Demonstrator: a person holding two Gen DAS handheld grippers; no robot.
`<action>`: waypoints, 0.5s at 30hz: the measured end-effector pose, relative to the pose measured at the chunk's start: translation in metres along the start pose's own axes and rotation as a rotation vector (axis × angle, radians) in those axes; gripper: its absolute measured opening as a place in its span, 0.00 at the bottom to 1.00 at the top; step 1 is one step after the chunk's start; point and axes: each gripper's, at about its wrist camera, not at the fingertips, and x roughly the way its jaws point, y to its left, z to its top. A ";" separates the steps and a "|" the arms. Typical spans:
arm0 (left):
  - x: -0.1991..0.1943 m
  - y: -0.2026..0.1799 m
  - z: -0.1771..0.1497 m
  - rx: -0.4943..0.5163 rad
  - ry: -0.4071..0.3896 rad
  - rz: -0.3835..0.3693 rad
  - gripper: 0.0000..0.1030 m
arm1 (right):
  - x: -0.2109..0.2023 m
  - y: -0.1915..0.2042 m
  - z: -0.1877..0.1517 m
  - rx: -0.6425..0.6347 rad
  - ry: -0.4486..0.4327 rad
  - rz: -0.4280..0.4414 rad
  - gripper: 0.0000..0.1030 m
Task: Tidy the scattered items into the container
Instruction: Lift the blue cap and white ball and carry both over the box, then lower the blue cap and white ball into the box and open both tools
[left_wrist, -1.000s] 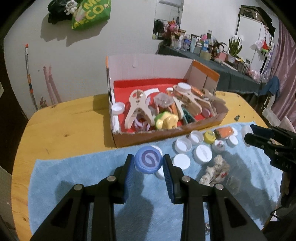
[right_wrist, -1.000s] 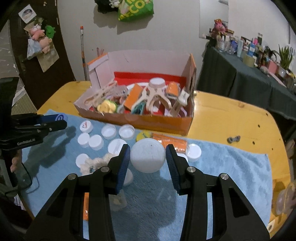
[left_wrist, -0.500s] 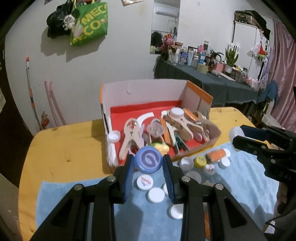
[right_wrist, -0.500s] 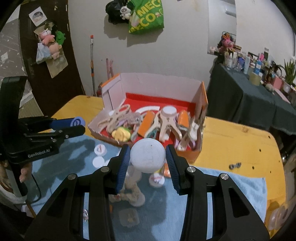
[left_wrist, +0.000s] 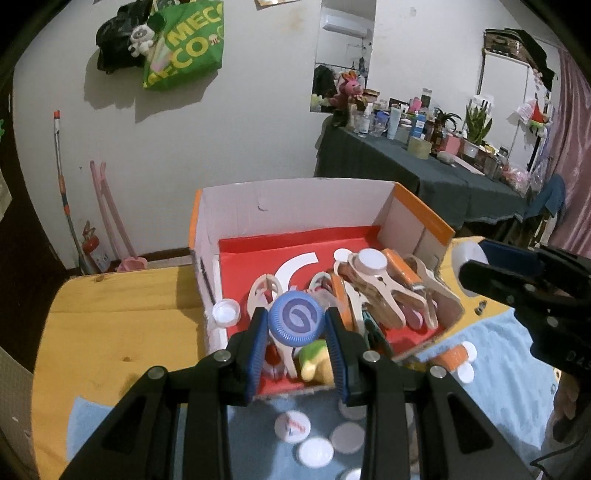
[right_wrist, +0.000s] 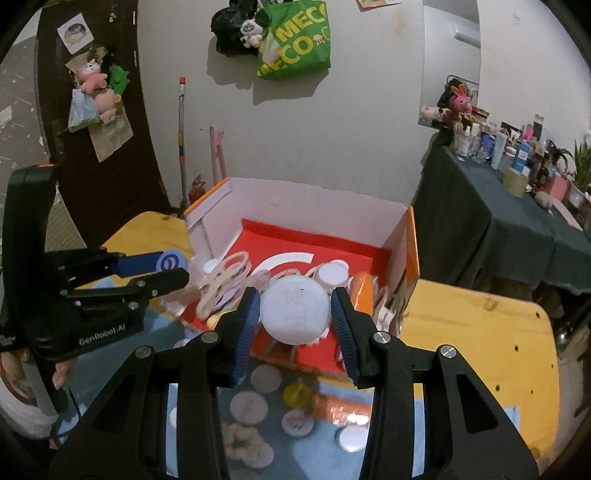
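My left gripper (left_wrist: 295, 326) is shut on a blue bottle cap (left_wrist: 294, 318) and holds it above the near part of the cardboard box (left_wrist: 291, 210), which has a red floor and holds wooden clips, caps and a yellow toy. My right gripper (right_wrist: 294, 314) is shut on a white cap (right_wrist: 294, 314), held above the box's (right_wrist: 317, 201) near right part. Each gripper shows in the other's view: the right (left_wrist: 476, 269), the left (right_wrist: 173, 267). Several loose white caps (left_wrist: 314, 452) lie on the blue towel (left_wrist: 509, 373) below.
The box stands on a yellow wooden table (left_wrist: 122, 314). On the towel also lie an orange tube (left_wrist: 448, 356), a yellow cap (right_wrist: 297, 393) and a beige scrunchie (right_wrist: 238, 439). A cluttered dark-clothed side table (left_wrist: 424, 173) stands behind.
Both grippers have risen and moved forward from above the towel to above the box, each still holding its cap.
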 end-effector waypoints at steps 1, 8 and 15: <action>0.004 0.001 0.002 -0.006 0.006 0.001 0.32 | 0.006 -0.002 0.004 0.001 0.005 -0.001 0.37; 0.038 0.011 0.009 -0.035 0.035 0.014 0.32 | 0.048 -0.015 0.022 -0.002 0.055 -0.032 0.37; 0.058 0.016 0.010 -0.051 0.055 0.019 0.32 | 0.084 -0.026 0.024 0.008 0.119 -0.050 0.37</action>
